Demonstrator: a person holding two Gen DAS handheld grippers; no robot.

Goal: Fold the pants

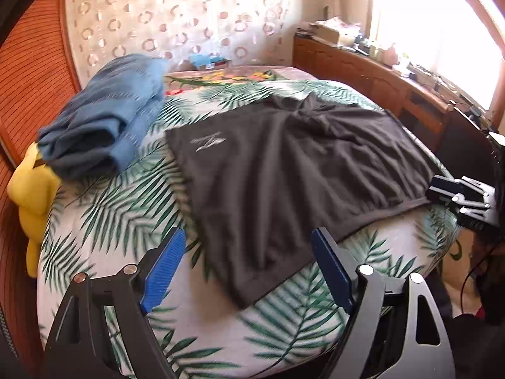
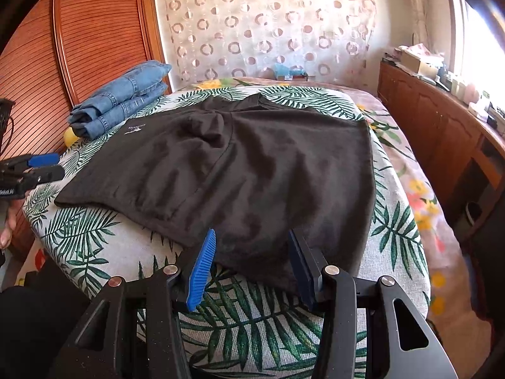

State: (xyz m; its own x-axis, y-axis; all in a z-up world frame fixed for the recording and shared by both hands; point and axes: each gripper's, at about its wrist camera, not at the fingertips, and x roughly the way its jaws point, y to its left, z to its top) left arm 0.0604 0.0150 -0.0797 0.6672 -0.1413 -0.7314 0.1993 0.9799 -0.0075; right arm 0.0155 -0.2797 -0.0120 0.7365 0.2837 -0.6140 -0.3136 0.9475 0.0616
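Dark grey pants [image 1: 284, 170] lie spread flat on the leaf-print bed cover [image 1: 120, 208], with a small white logo near one corner; they also show in the right wrist view [image 2: 252, 170]. My left gripper [image 1: 249, 237] is open and empty, hovering above the near corner of the pants. My right gripper [image 2: 252, 240] is open and empty, its fingers either side of the near hem. The right gripper shows at the right edge of the left wrist view [image 1: 442, 189], and the left gripper at the left edge of the right wrist view [image 2: 50, 165].
Folded blue jeans [image 1: 104, 120] are stacked at the far left of the bed, also in the right wrist view [image 2: 123, 101], with a yellow object [image 1: 31, 195] beside them. A wooden wardrobe [image 2: 101, 31] stands left; a cluttered wooden sideboard [image 2: 442, 120] runs along the right under the window.
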